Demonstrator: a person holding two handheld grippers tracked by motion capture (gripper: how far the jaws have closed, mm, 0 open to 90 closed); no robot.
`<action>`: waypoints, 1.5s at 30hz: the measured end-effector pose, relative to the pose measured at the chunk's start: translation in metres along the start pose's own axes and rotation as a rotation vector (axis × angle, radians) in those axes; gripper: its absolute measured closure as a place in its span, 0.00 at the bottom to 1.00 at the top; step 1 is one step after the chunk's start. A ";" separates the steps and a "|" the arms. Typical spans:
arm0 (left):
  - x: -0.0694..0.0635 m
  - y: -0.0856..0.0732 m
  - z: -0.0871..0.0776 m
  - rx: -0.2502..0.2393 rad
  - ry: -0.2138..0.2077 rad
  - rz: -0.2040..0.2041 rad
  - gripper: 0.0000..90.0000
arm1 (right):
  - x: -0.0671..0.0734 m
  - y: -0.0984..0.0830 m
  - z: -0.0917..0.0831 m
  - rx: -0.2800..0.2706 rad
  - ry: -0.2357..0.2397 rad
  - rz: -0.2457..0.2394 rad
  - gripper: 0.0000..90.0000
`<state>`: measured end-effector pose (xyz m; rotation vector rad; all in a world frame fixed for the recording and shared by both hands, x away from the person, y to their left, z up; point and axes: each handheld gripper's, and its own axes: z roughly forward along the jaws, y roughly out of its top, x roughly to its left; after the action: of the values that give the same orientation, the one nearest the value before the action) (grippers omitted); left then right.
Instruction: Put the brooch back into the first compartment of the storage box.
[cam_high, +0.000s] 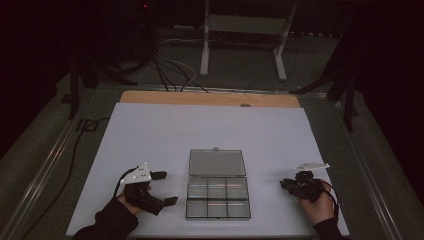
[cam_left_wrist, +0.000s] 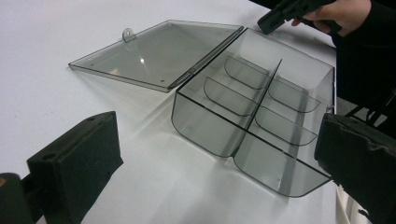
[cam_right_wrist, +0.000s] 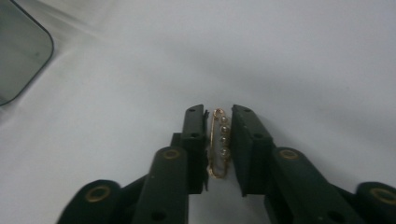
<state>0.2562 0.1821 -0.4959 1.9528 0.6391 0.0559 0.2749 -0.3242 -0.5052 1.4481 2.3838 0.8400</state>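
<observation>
A clear smoky plastic box (cam_high: 218, 216) with several empty compartments lies open at the front middle of the white sheet, its lid (cam_high: 217, 162) folded flat behind it. My left gripper (cam_high: 166, 188) is open just left of the box, with nothing between its jaws; in the left gripper view the box (cam_left_wrist: 285, 70) and lid (cam_left_wrist: 163, 51) lie ahead of them. My right gripper (cam_high: 285, 184) rests right of the box. Its jaws (cam_right_wrist: 218, 116) are shut on a small gold pin (cam_right_wrist: 219, 140) set with several pale beads, just above the sheet.
The white sheet (cam_high: 150, 135) covers a wooden tabletop (cam_high: 200, 98). A corner of the box (cam_right_wrist: 21, 51) shows at the upper left of the right gripper view. Cables and a white stand (cam_high: 245, 30) lie on the dark floor beyond the table.
</observation>
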 end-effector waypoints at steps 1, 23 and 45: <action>0.000 0.000 0.000 0.001 -0.001 0.001 0.02 | 0.000 0.000 0.000 0.004 -0.003 0.002 0.89; 0.001 -0.001 0.001 0.005 -0.010 -0.005 0.02 | 0.000 0.004 -0.004 -0.011 -0.005 0.009 0.95; 0.001 -0.001 0.001 0.008 -0.013 -0.002 0.02 | 0.010 0.017 -0.014 -0.053 0.039 -0.014 0.95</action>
<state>0.2569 0.1817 -0.4978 1.9590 0.6334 0.0388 0.2765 -0.3147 -0.4830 1.4061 2.3781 0.9295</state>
